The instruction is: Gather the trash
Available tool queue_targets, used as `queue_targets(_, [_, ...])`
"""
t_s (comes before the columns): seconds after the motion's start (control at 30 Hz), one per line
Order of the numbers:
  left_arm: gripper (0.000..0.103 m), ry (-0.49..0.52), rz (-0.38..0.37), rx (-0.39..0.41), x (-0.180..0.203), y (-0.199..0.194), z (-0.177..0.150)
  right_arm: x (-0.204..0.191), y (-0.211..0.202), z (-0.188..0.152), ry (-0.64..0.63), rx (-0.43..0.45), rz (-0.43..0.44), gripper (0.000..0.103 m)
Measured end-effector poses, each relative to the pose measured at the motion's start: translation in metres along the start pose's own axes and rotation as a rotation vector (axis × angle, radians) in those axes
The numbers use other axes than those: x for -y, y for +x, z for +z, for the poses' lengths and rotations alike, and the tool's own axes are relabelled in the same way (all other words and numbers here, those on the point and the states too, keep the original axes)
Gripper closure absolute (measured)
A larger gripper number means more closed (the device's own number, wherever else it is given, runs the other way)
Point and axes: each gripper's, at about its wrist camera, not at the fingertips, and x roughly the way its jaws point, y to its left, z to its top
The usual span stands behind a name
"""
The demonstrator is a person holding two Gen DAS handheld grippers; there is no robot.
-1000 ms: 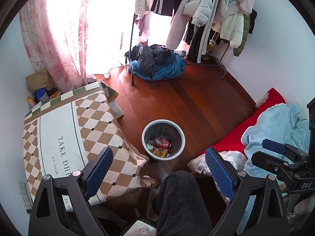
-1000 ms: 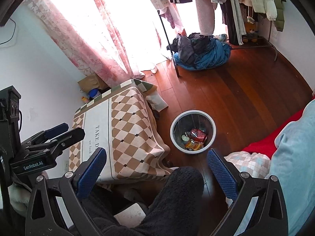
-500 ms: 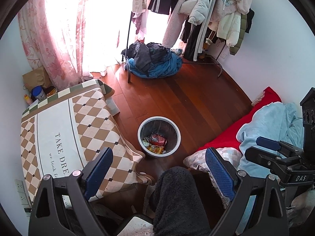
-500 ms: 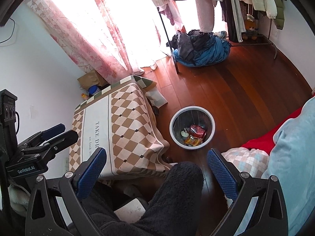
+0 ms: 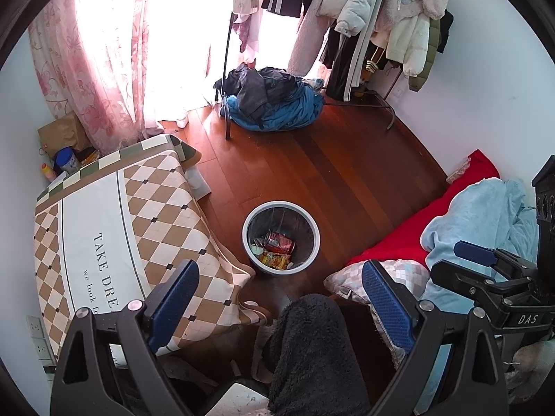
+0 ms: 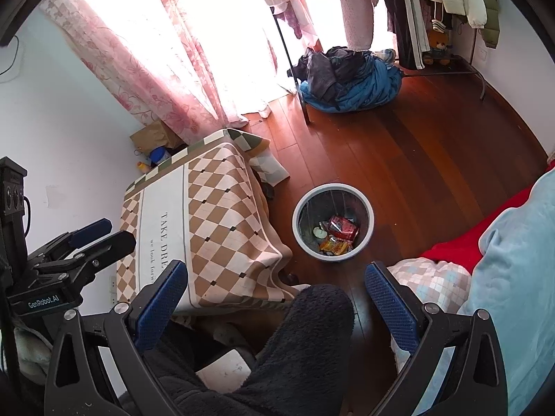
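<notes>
- The left gripper [image 5: 279, 303] sits at the bottom of the left wrist view, its blue-padded fingers [image 5: 171, 300] spread wide apart with nothing between them.
- The right gripper [image 6: 275, 303] sits at the bottom of the right wrist view, fingers [image 6: 390, 306] likewise wide apart and holding nothing.
- The waste bin [image 5: 250, 217] stands on the wooden floor [image 5: 333, 170] at the centre of the left wrist view; in the right wrist view it [image 6: 367, 208] is centre-right.
- The trash lies inside the bin: a red can [image 5: 279, 241], a yellow wrapper [image 5: 275, 260] and a small round lid [image 6: 318, 232].
- Open floor stretches from the bin to the upper right of the frame, up to the white wall.
- Left of the bin, just beside it, hangs the edge of the diamond-patterned cloth [image 5: 156, 204] over the counter.
- Right of the bin, near it, are a checked pillow [image 5: 350, 279], a red sheet [image 5: 447, 208] and a light blue blanket [image 5: 485, 215] on the bed.
- A dark fuzzy trouser leg [image 5: 312, 353] fills the lower centre, between the fingers and the bin.
- In the upper middle, a pile of blue and dark clothes [image 5: 274, 104] lies at the foot of a clothes rack [image 5: 360, 20] hung with coats.
- Pink floral curtains [image 5: 93, 69] cover the bright window at upper left; a cardboard box [image 5: 60, 135] and a blue tin [image 5: 66, 159] sit in the corner below them.
</notes>
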Motion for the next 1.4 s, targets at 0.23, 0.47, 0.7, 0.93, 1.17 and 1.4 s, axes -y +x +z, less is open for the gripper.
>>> queue_targets(0.23, [0.007,-0.001,-0.002,-0.017,0.001,0.009,0.006,0.004,0.011,0.008,0.002,-0.012,-0.020,0.000])
queue_targets(0.47, [0.007,-0.001,-0.001,-0.022,-0.001,0.011,0.006,0.005,0.015,0.013,0.003,-0.019,-0.023,0.000])
queue_targets(0.7, [0.007,-0.005,-0.001,-0.023,-0.005,0.013,0.004,0.007,0.020,0.014,0.000,-0.032,-0.022,0.000])
queue_targets(0.93, [0.007,-0.005,-0.007,-0.022,-0.007,0.013,0.005,0.007,0.021,0.014,0.002,-0.034,-0.013,0.000])
queue_targets(1.17, [0.007,-0.009,-0.004,-0.024,-0.007,0.012,0.005,0.003,0.019,0.013,-0.002,-0.031,-0.010,0.000])
queue_targets(1.4, [0.007,-0.013,-0.009,-0.018,-0.005,0.009,0.004,0.000,0.018,0.012,-0.002,-0.035,-0.005,0.000])
